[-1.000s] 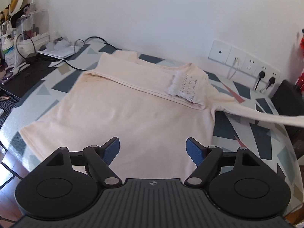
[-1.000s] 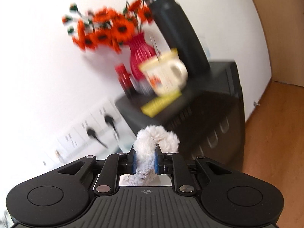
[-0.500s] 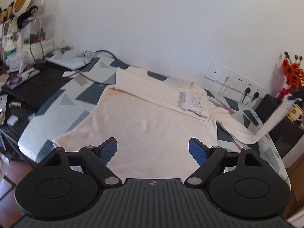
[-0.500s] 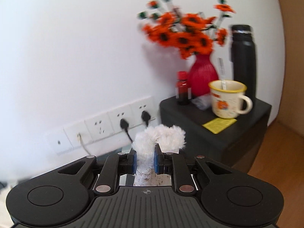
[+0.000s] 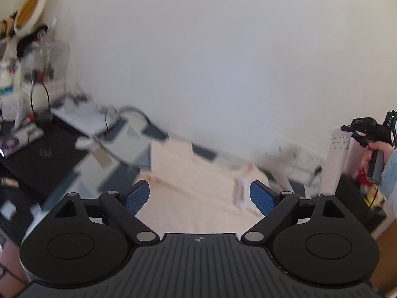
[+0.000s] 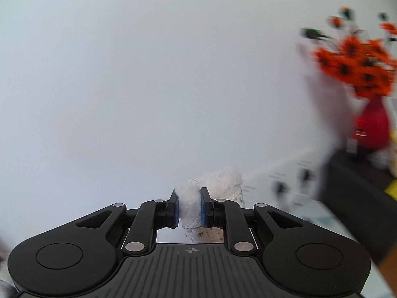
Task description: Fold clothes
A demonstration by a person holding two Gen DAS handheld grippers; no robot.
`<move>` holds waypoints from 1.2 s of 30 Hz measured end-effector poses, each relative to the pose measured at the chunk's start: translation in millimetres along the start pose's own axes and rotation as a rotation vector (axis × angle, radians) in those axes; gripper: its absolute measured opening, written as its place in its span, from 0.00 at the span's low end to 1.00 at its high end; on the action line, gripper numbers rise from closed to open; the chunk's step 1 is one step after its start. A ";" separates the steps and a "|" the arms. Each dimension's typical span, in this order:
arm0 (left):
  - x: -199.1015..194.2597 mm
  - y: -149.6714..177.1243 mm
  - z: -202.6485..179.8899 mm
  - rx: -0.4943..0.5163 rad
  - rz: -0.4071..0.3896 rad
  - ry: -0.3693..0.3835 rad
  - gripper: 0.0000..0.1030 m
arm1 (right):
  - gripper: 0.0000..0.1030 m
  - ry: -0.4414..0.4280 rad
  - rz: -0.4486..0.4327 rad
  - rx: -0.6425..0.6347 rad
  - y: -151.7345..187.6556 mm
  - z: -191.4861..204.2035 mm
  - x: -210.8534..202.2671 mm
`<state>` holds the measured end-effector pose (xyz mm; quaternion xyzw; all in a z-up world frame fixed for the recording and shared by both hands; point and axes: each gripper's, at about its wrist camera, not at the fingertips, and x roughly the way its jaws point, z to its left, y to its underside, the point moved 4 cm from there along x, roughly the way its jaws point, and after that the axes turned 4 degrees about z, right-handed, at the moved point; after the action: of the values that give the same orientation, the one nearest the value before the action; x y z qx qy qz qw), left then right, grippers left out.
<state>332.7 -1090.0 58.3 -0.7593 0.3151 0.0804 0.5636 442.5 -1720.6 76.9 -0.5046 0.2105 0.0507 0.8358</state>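
Left wrist: sleeve (image 5: 335, 164) hanging vertically.

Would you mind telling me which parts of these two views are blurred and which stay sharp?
Left wrist view: the sweater and desk clutter are motion-smeared, while the left gripper is crisp. Right wrist view: the flowers and vase are smeared, while the right gripper and fluffy cuff look sharp.
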 end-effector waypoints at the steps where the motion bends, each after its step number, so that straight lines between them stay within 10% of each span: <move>1: 1.1 -8.7 4.6 -0.004 -0.029 -0.011 0.88 | 0.14 -0.040 -0.005 0.003 -5.2 12.7 6.2; 12: 84.4 -43.7 63.1 -0.046 0.021 -0.002 0.88 | 0.13 -0.321 0.342 -0.125 89.7 204.7 119.9; 23: 148.9 -63.4 149.2 -0.213 0.173 0.129 0.88 | 0.05 -0.355 0.396 -0.119 158.5 290.5 168.7; 31: 220.6 -57.1 143.3 -0.264 0.357 0.278 0.88 | 0.37 -0.113 0.389 -0.226 193.7 240.5 171.3; 36: 282.6 -41.4 109.4 -0.347 0.496 0.392 0.88 | 0.45 0.023 0.400 -0.607 256.6 204.3 141.4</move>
<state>604.6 -1093.5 -81.8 -0.7451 0.5736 0.1201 0.3183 555.9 -1437.3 -108.9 -0.6789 0.2900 0.2677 0.6191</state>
